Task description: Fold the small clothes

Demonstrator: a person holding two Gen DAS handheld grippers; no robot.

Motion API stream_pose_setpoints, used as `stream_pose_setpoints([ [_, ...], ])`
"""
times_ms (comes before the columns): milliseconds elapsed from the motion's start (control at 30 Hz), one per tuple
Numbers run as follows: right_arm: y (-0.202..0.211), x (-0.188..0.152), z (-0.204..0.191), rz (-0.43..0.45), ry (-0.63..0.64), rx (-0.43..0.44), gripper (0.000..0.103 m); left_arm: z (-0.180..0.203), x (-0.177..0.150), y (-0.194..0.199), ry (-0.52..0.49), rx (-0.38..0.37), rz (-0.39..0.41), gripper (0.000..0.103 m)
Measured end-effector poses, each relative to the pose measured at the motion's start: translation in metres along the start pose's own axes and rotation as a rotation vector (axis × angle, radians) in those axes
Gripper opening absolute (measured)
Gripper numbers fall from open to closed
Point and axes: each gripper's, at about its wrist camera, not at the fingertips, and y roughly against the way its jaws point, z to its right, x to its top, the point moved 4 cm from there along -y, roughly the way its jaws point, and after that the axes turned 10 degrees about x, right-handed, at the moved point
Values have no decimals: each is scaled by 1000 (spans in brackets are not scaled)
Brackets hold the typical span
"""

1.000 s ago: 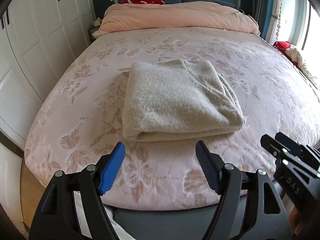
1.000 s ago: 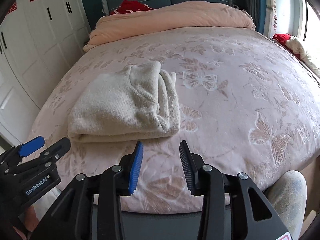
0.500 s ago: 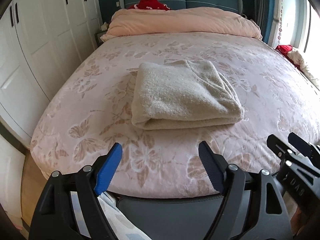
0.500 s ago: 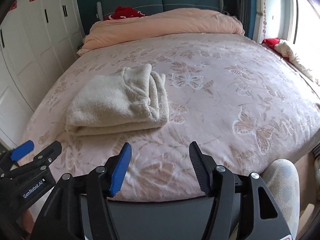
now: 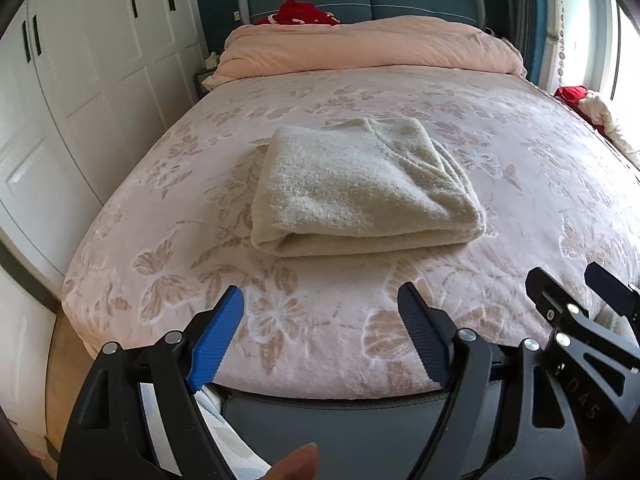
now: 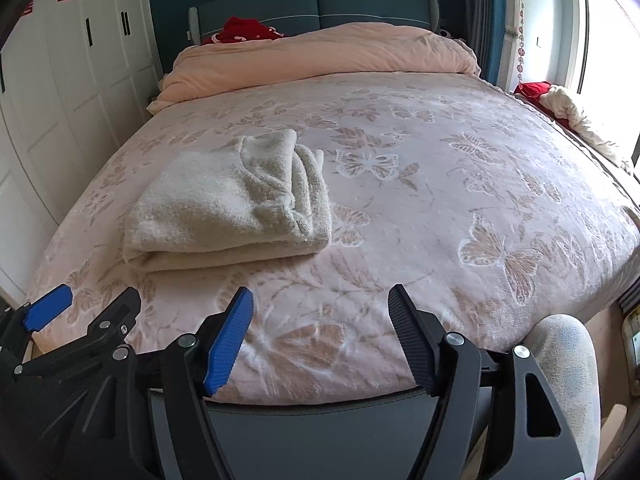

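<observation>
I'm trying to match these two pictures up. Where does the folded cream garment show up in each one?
Left wrist view: the folded cream garment lies near the picture's middle, on the bed beyond the open jaws.
Right wrist view: the folded cream garment lies left of the middle, on the same bed.
Shared landmark: the rolled peach duvet by the headboard, behind the garment in both.

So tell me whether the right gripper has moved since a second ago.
Yes. The right gripper has drawn back from the folded garment toward the bed's near edge; its empty jaws have just been opening.
</observation>
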Motion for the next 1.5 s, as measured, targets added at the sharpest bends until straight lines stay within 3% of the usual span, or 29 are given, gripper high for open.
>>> stream_pose_setpoints([
  [1500, 1, -2, 1, 1, -4, -13, 68, 3, 2, 1, -9, 15, -4, 72],
])
